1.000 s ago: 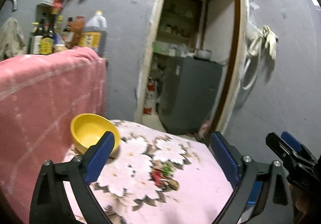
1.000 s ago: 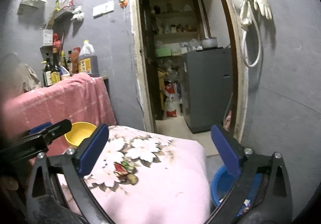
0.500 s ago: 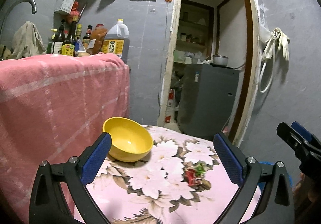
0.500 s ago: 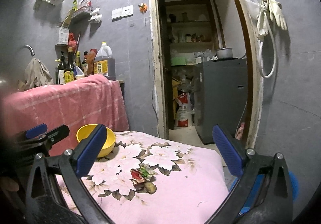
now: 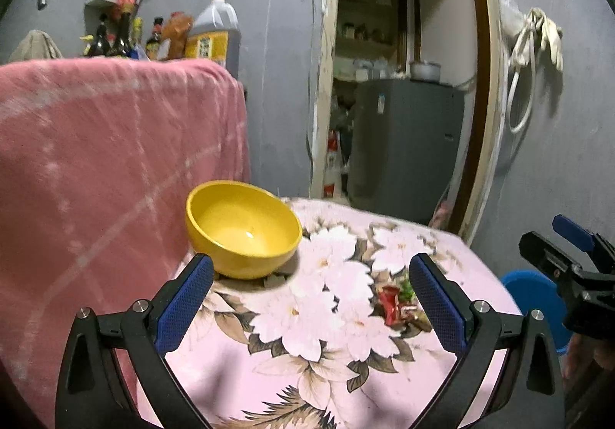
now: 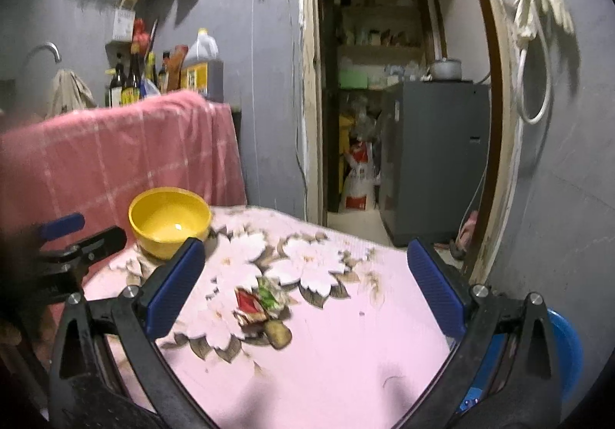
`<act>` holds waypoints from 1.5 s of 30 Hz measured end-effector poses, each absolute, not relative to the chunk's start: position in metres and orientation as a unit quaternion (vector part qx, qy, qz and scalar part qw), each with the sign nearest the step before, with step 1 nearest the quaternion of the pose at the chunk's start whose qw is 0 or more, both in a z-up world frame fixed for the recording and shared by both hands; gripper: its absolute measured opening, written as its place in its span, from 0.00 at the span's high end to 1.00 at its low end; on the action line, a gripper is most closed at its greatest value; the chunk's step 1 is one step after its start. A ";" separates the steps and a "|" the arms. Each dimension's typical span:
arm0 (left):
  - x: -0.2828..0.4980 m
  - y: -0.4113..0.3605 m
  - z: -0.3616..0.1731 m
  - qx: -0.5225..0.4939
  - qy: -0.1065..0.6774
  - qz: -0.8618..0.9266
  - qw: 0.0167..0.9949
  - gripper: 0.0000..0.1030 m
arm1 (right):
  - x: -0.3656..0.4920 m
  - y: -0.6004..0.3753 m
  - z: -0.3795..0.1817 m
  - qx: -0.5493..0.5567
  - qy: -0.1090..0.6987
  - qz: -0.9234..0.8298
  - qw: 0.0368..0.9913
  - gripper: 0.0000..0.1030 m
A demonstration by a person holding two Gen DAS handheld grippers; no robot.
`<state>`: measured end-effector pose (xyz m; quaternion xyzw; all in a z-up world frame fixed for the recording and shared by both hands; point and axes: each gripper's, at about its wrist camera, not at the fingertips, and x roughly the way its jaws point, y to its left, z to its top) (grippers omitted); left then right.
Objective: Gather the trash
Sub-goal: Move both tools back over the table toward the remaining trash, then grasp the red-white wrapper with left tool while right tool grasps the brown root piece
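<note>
A small pile of trash, red and green wrappers with a brown scrap [image 6: 261, 308], lies on the pink flowered tablecloth [image 6: 346, 352]. It also shows in the left wrist view [image 5: 398, 304], just left of the right finger. A yellow bowl [image 5: 244, 227] stands empty at the table's far left; it also shows in the right wrist view [image 6: 169, 221]. My left gripper [image 5: 311, 298] is open and empty above the table, near the bowl. My right gripper [image 6: 307, 286] is open and empty above the trash.
A pink checked cloth [image 5: 96, 160] hangs along the left. A blue bin [image 5: 534, 298] stands on the floor right of the table; it also shows in the right wrist view [image 6: 565, 348]. Behind are a doorway and a grey fridge [image 6: 434, 156]. Bottles [image 6: 165, 71] stand on a counter.
Both grippers have moved forward and lower toward the table. The bowl and the trash now look larger and closer. Both stay open.
</note>
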<state>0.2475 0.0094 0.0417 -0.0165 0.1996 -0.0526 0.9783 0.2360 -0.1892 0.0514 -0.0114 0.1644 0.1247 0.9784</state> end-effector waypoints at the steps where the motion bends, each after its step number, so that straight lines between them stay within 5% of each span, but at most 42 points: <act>1: 0.251 0.008 0.039 -0.015 0.206 -0.053 0.977 0.03 | 0.238 -0.189 0.048 -0.013 0.170 0.125 0.977 0.00; 11: 0.289 -0.006 0.015 -0.018 0.285 -0.080 0.955 0.07 | 0.268 -0.196 0.014 -0.015 0.247 0.146 0.958 0.06; 19: 0.321 -0.025 -0.008 0.000 0.359 -0.119 0.926 0.44 | 0.296 -0.187 -0.016 -0.023 0.341 0.192 0.920 0.32; 24: 0.332 -0.032 -0.017 -0.007 0.385 -0.145 0.911 0.55 | 0.307 -0.182 -0.032 -0.020 0.382 0.215 0.899 0.44; 35: 0.351 -0.046 -0.024 -0.013 0.409 -0.176 0.895 0.74 | 0.324 -0.164 -0.049 -0.043 0.422 0.236 0.874 0.53; 40: 0.356 -0.050 -0.025 -0.021 0.418 -0.185 0.889 0.93 | 0.330 -0.165 -0.050 -0.036 0.426 0.244 0.871 0.64; 45: 0.352 -0.049 -0.022 -0.023 0.415 -0.188 0.890 0.97 | 0.330 -0.167 -0.051 -0.027 0.428 0.249 0.868 0.72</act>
